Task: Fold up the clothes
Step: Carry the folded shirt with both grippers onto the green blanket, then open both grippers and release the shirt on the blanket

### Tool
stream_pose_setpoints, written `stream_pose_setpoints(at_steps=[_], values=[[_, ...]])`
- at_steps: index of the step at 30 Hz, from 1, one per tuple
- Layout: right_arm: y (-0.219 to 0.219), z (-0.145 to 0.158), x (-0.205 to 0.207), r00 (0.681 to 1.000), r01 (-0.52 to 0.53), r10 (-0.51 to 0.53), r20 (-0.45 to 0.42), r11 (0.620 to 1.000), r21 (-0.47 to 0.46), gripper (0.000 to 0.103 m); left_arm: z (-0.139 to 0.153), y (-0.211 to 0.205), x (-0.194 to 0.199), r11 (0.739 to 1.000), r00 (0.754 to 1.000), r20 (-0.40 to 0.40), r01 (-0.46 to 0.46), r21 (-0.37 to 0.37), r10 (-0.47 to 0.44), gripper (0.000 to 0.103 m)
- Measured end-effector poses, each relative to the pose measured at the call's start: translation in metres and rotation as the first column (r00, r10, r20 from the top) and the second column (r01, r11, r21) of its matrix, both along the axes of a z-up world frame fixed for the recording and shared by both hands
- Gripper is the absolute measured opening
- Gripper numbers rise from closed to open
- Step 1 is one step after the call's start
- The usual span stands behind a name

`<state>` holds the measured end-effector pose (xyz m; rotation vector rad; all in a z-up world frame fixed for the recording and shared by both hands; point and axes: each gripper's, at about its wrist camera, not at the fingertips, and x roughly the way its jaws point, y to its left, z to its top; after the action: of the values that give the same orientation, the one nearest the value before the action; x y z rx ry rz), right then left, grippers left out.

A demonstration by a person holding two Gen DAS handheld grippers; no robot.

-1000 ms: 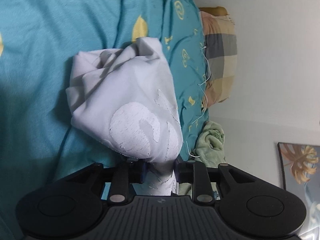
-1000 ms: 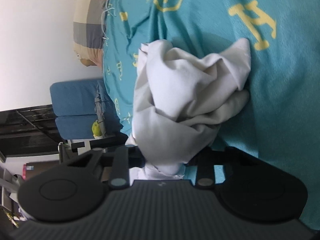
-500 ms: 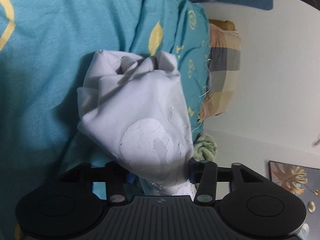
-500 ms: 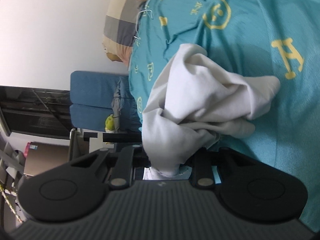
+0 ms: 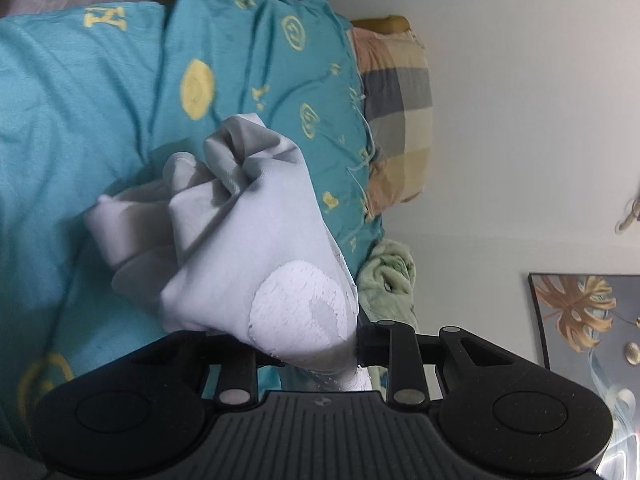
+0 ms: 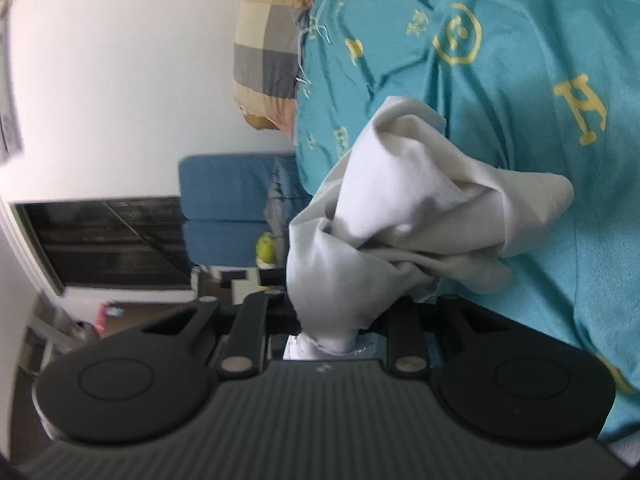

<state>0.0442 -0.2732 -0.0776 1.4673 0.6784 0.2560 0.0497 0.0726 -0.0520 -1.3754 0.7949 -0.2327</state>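
A white garment point(image 5: 256, 240) with a rough white print patch hangs bunched in front of my left gripper point(image 5: 320, 356), which is shut on it; the cloth hides the fingertips. In the right wrist view the same white garment point(image 6: 400, 208) hangs crumpled from my right gripper point(image 6: 332, 340), also shut on it. Both hold it lifted above the teal bedspread point(image 5: 80, 100), which also shows in the right wrist view point(image 6: 560, 32).
A checked pillow point(image 5: 396, 108) lies at the bed's head against a white wall; it also shows in the right wrist view point(image 6: 268, 52). A green cloth point(image 5: 388, 276) lies at the bed's edge. A blue seat point(image 6: 228, 216) stands beside the bed. A leaf picture point(image 5: 580, 312) hangs on the wall.
Both grippers have lifted and drawn back from the bed with the garment. The cloth hangs farther from the bedspread, and more wall and room show.
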Motion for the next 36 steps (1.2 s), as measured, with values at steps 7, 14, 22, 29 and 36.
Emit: stream_pose_setpoints(at_steps=[7,14,22,29,36], values=[[-0.076,0.057,0.002,0.994,0.09,-0.09,0.066,0.996,0.007,0.025,0.082,-0.085,0.029,0.99,0.99,0.044,0.128,0.056,-0.131,0.029],[-0.209,0.145,0.02,0.96,0.24,-0.218,0.174,0.963,-0.119,0.025,0.149,-0.244,0.106,0.949,0.94,0.13,0.313,0.042,-0.316,0.03],[-0.356,0.227,0.013,0.889,0.433,-0.333,0.313,0.834,-0.341,0.025,0.185,-0.425,0.137,0.835,0.791,0.276,0.542,0.101,-0.547,0.03],[-0.411,0.155,-0.005,0.906,0.415,-0.402,0.132,0.783,-0.463,0.025,0.103,-0.499,0.102,0.731,0.723,0.131,0.649,0.208,-0.679,0.03],[-0.407,0.101,-0.017,0.915,0.338,-0.402,-0.023,0.797,-0.501,0.026,0.056,-0.495,0.063,0.688,0.696,0.07,0.681,0.251,-0.714,0.035]])
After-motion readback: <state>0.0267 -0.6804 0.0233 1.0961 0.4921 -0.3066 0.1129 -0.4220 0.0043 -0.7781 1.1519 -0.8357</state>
